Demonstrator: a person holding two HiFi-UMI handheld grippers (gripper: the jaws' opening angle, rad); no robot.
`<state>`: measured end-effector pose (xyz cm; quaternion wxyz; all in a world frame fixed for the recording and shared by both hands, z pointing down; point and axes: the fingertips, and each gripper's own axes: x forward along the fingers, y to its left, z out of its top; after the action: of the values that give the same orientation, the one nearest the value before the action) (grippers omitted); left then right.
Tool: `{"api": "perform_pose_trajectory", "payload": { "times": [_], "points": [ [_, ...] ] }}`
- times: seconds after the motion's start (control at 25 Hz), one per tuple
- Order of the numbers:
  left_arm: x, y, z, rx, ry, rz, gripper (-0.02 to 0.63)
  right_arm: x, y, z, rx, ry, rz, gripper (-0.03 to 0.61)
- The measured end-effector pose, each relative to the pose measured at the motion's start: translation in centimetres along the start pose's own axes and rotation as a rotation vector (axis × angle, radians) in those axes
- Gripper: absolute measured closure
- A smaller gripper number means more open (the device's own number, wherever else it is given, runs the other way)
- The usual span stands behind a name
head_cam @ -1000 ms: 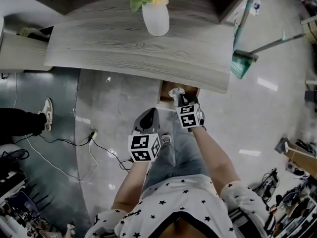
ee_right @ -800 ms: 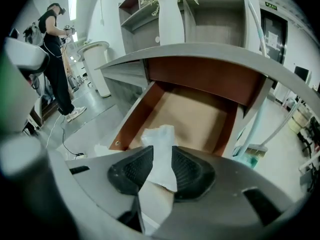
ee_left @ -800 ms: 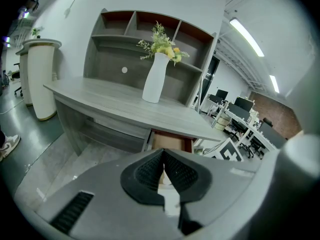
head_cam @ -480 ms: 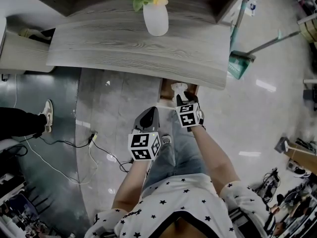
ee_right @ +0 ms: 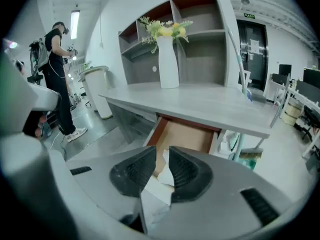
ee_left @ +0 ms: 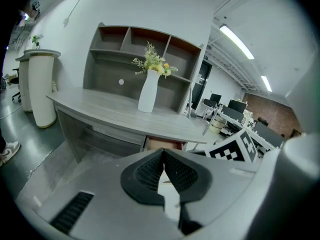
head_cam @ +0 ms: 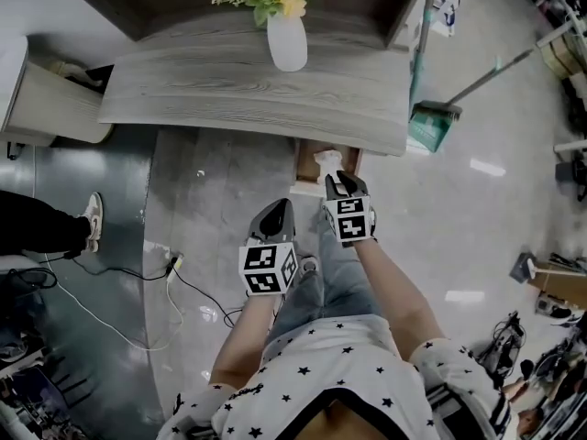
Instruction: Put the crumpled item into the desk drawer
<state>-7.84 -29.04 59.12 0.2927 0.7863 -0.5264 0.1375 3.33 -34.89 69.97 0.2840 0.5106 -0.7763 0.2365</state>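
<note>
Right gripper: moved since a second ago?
Yes. The right gripper has drawn back from the desk edge toward the person, leaving the crumpled item in the drawer; its jaws, just closing slightly, hold nothing.

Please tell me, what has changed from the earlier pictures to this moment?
The right gripper has let go of the crumpled item, which now lies in the open desk drawer. Its jaws opened wide and have just been closing a little; nothing is pressed between them. Unchanged: the left gripper stays shut and empty, the vase stands on the desk.
</note>
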Motion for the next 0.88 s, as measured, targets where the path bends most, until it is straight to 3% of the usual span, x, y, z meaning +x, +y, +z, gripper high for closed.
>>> {"api": "perform_pose_trajectory", "payload": {
  "times": [0.32, 0.88],
  "points": [
    [-3.9, -1.4, 0.5, 0.020, -0.042, -0.016, 0.601, -6.4, 1.8, 3.0, 0.005, -0.127, -0.014, 0.578],
    [-10.4, -3.4, 1.3, 0.061, -0.114, -0.049, 0.601, -17.8, 6.7, 7.4, 0.016, -0.334, 0.058, 0.584]
  ]
}}
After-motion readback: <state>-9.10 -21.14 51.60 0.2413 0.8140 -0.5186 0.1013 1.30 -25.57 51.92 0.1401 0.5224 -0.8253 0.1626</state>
